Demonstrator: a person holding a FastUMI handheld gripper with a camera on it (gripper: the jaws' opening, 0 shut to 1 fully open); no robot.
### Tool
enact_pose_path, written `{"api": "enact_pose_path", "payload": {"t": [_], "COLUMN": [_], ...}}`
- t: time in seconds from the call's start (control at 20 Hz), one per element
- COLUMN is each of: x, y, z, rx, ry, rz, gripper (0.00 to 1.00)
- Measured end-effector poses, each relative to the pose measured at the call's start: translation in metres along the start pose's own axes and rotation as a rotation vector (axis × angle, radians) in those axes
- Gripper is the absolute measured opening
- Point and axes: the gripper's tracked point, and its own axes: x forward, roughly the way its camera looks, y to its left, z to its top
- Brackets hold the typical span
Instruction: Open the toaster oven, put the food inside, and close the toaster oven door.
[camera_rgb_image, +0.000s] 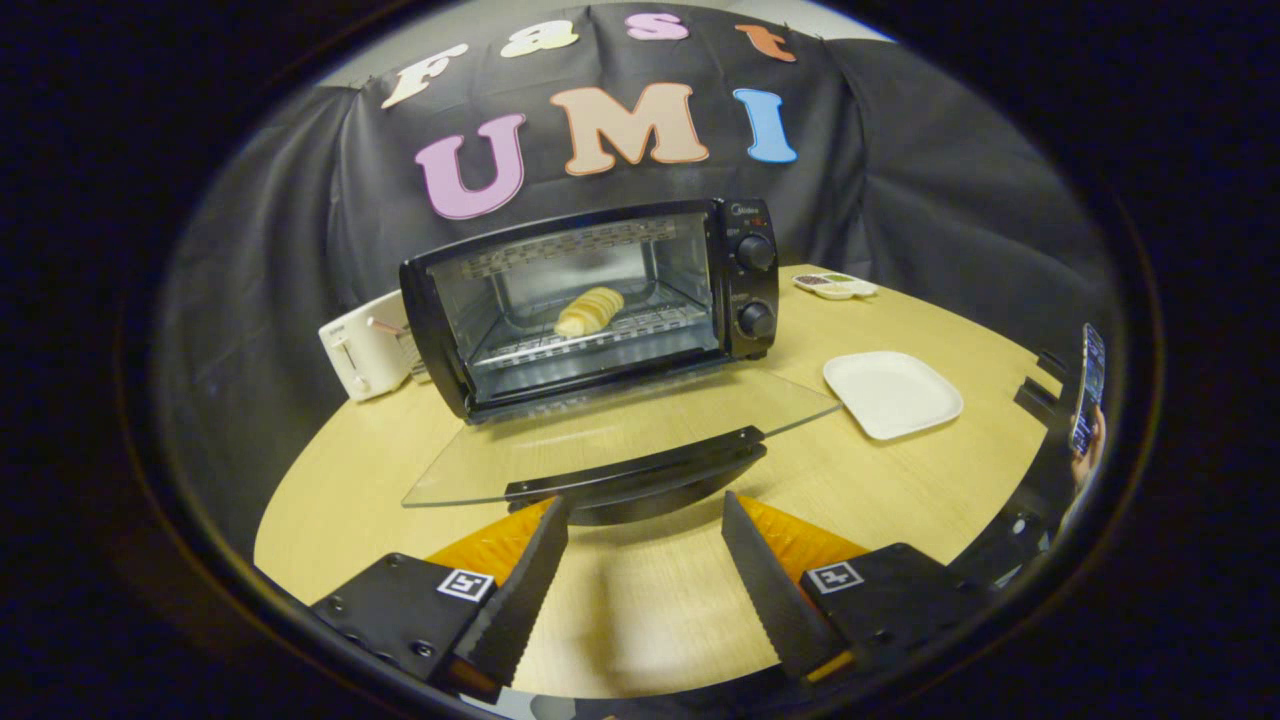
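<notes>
Bread sits on the oven rack; 2 of 3 steps look done. My gripper gapes empty, the lowered door handle just ahead, awaiting closing.

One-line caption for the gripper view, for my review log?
Open gripper faces the lowered door handle of the toaster oven, bread roll already on its rack.

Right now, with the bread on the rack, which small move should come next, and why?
Probably ease the open claw forward to the black handle of the lowered glass door. The pale bread roll already lies inside the black toaster oven; only closing remains.
</notes>
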Motion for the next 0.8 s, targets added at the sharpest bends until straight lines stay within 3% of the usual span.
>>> {"api": "enact_pose_path", "payload": {"t": [0.3, 0.8], "x": [0.001, 0.028], "y": [0.019, 0.037], "z": [0.046, 0.06], "rx": [0.017, -0.09], "ry": [-0.111, -0.126], "rz": [0.053, 0.073], "gripper": [0.98, 0.98]}}
